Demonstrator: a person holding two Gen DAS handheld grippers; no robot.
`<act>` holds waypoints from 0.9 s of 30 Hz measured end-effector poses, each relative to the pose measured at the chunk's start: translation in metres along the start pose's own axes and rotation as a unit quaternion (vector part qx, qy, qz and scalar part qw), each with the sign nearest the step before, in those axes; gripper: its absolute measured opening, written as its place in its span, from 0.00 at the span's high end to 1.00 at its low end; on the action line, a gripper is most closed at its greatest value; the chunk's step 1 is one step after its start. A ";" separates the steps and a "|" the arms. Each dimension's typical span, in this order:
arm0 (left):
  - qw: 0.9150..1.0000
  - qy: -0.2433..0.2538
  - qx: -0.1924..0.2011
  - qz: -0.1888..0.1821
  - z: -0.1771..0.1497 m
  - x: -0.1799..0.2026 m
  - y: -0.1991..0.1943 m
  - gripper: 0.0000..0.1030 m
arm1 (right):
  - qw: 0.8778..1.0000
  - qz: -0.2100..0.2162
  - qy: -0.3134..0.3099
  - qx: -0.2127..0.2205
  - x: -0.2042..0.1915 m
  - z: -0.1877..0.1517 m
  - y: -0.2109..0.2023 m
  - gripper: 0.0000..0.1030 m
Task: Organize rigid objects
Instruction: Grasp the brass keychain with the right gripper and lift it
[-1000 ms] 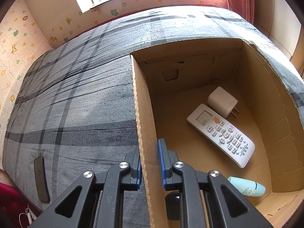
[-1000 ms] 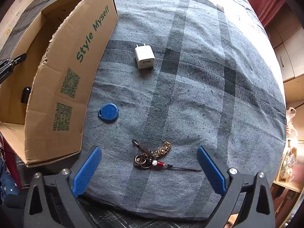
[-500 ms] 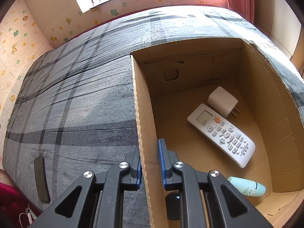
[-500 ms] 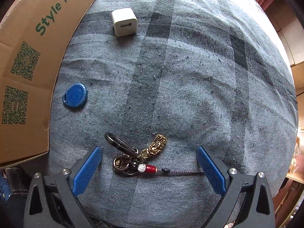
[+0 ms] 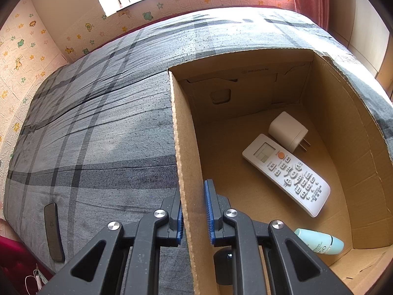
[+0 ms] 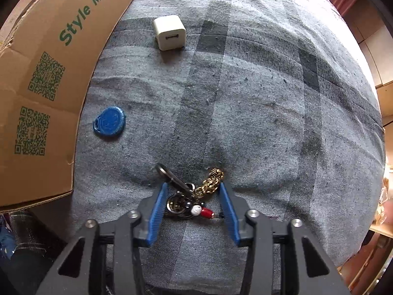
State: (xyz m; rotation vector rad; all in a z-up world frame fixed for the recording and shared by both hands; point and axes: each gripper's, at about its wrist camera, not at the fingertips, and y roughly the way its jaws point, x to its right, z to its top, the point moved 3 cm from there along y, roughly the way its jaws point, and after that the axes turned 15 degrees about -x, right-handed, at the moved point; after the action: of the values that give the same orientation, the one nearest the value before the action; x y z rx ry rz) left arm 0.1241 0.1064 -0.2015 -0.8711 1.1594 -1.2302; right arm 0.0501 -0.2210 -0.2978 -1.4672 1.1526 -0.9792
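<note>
Two grippers are at work on a bed covered in grey plaid fabric. The left gripper has its blue pads pinched onto the near side wall of the cardboard box, one pad outside the wall and one inside. On the box floor lie a white remote control, a white charger plug just beside its top end, a pale green bottle on its side near the front corner, and a dark object mostly hidden behind the gripper, too obscured to identify. A dark phone lies flat on the bed, well apart from the box on its outer side. The right gripper is down on the bedding with its blue pads spread partway apart, one on each side of the keychain; whether either pad touches the keychain cannot be told. The keychain has a dark clip, metal rings, a gold charm and white and red beads. A blue disc tag lies near the box's printed outer wall, and a white cube charger sits farther up the bed
</note>
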 end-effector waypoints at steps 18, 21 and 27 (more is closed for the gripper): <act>1.000 0.000 0.000 -0.001 -0.001 0.000 0.001 0.84 | 1.000 0.000 -0.004 0.029 0.003 0.000 -0.035 0.78; 1.000 0.000 0.000 -0.001 -0.001 -0.001 0.000 0.84 | 1.000 0.000 -0.009 0.029 0.001 0.001 -0.045 0.78; 1.000 0.000 0.000 -0.001 -0.001 0.000 0.000 0.84 | 0.999 -0.002 -0.014 0.040 -0.003 0.001 -0.070 0.78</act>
State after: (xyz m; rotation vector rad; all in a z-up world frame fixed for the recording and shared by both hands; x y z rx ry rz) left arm 0.1237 0.1068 -0.2020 -0.8730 1.1588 -1.2313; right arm 0.0626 -0.2136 -0.2296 -1.4161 1.0792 -0.9919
